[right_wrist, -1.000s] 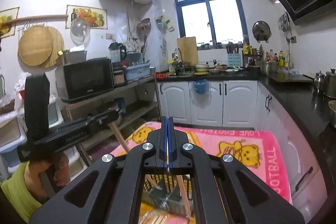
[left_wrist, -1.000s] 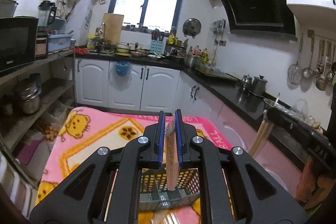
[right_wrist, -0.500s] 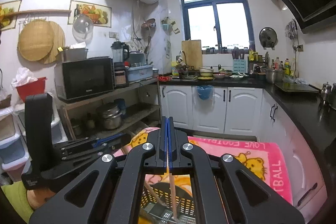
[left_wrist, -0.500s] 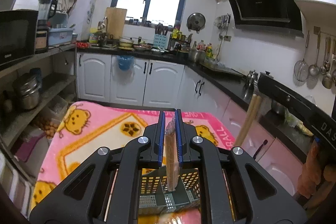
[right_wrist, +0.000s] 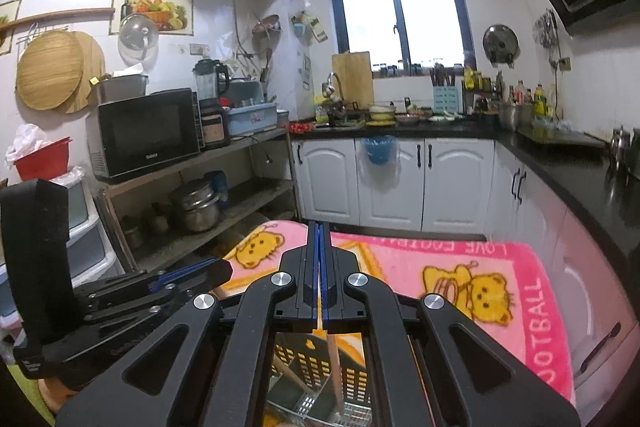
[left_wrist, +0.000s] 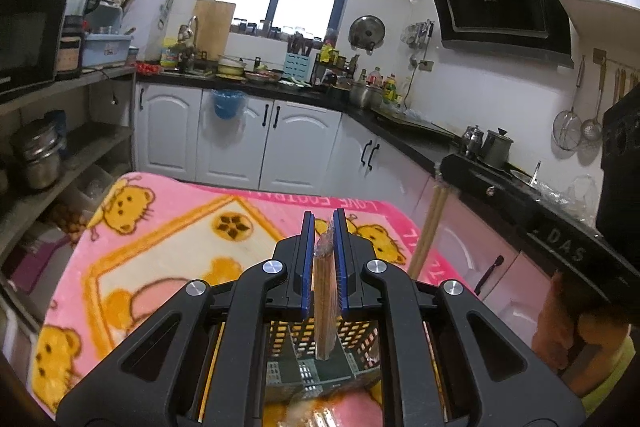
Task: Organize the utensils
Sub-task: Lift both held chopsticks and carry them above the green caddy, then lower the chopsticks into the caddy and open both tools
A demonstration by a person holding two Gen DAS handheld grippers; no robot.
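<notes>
My left gripper [left_wrist: 324, 227] is shut on a plastic-wrapped bundle of wooden chopsticks [left_wrist: 323, 307], held upright with its lower end over a grey perforated utensil basket [left_wrist: 320, 367] on the pink blanket. My right gripper [right_wrist: 319, 239] is shut on a pair of wooden chopsticks [right_wrist: 334, 367] that hang down into the same basket [right_wrist: 316, 379]. In the left wrist view the right gripper [left_wrist: 520, 199] shows at the right with its chopsticks [left_wrist: 428, 231] pointing down. In the right wrist view the left gripper [right_wrist: 120, 291] shows at the left.
The pink bear-print blanket [left_wrist: 160, 247] covers the table. White cabinets [right_wrist: 400, 183] and a black counter [right_wrist: 580, 171] run behind and to the right. A shelf with a microwave [right_wrist: 148, 131] and pots stands at the left.
Both grippers have risen and tipped, with the basket now more directly beneath them. The right gripper's chopsticks have swung from slanting to nearly upright inside the basket.
</notes>
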